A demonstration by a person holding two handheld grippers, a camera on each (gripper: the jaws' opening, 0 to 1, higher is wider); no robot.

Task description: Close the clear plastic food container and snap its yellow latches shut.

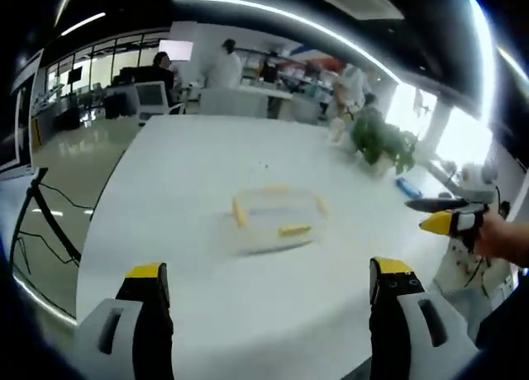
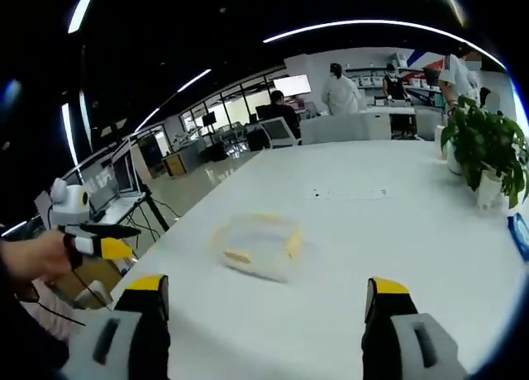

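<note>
The clear plastic container [image 1: 277, 221] sits on the white table [image 1: 207, 157], with yellow latches [image 1: 240, 212] along its sides. It is blurred, so I cannot tell how the lid or latches stand. My left gripper [image 1: 269, 271] is open, a little short of the container, with nothing between its jaws. The right gripper [image 1: 442, 217] comes in from the right, held by a hand [image 1: 504, 235]. In the right gripper view the container [image 2: 256, 244] lies ahead of my open right gripper [image 2: 267, 286]. The left gripper [image 2: 101, 241] shows at the left edge.
A potted plant [image 1: 382, 140] [image 2: 488, 149] stands near the table's far side, with a blue object [image 2: 521, 231] beside it. Desks with monitors [image 2: 277, 128] and several people [image 1: 223, 66] are at the back. A small white device [image 2: 70, 198] stands off the table's edge.
</note>
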